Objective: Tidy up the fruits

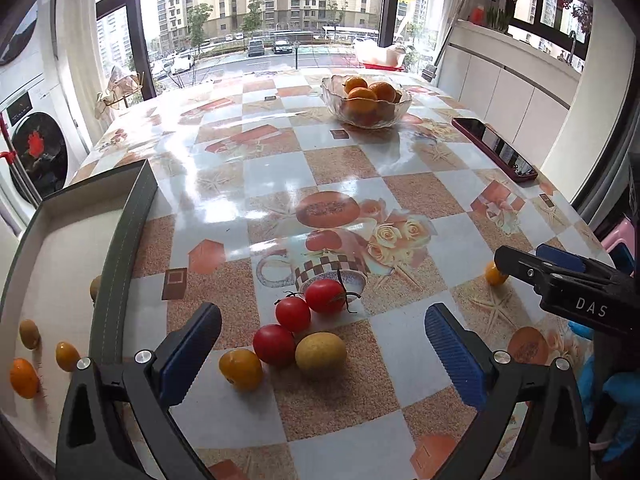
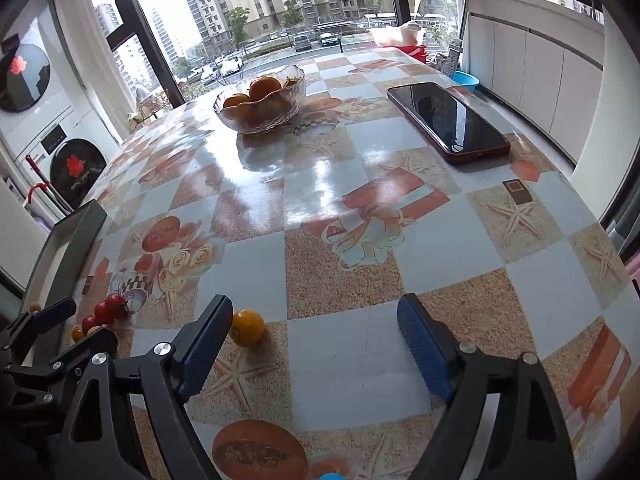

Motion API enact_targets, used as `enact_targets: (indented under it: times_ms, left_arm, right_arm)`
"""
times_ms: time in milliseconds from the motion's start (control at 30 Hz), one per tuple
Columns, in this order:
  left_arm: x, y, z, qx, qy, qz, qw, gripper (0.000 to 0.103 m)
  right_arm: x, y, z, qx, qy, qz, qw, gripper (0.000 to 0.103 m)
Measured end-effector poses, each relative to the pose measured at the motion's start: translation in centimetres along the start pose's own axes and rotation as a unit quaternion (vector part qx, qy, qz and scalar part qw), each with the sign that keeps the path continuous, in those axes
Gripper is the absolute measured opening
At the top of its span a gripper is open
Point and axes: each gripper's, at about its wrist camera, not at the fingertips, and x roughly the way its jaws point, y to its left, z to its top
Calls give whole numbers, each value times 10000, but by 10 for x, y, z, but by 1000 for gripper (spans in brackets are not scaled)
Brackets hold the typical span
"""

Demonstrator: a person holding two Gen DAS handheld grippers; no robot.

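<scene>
My left gripper [image 1: 322, 344] is open and empty, low over a cluster on the table: three red tomatoes [image 1: 293, 313], a yellow lemon-like fruit [image 1: 320, 354] and a small orange fruit [image 1: 241, 369]. A dark-rimmed tray [image 1: 128, 240] at the left holds several small orange and brownish fruits [image 1: 24, 378]. My right gripper [image 2: 314, 338] is open and empty; a small orange fruit [image 2: 247, 327] lies just beyond its left finger [image 2: 204, 344]. That fruit also shows in the left wrist view [image 1: 495, 274] behind the right gripper [image 1: 520, 264].
A glass bowl [image 1: 366, 100] of oranges stands at the far side of the table. A phone [image 2: 448, 122] in a red case lies at the right. The tablecloth is glossy and checkered. A washing machine [image 1: 36, 152] stands left of the table.
</scene>
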Motion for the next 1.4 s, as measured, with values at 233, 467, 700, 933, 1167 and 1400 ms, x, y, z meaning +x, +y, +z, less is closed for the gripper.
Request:
enact_targets:
  times_ms: [233,467,700,933,1167,1400]
  left_arm:
    - [-22,6,-40,290,-286,666,9970,102]
    - [-6,10,-49,153,-6,437,9989,102]
    - [5,15,-47,-99,281,193,9994,102]
    - [31,12,-15,-336,601,365,9970,102]
    - [57,8,14,-441,462,380,9972,103]
    - [56,8,12,-442,427,380,9974,103]
  right_arm:
    - [7,16,-4,-409,70,-179,9990,103]
    - [10,22,-5,-554,127,-374,9977,103]
    - [13,28,-7,-725,215,-610,9953,103]
    - [13,30,-8,-784,248,-696,9942,103]
    - [13,29,-8,-787,252,-700,9941,103]
    - [13,30,-7,-787,250,-698,9941,103]
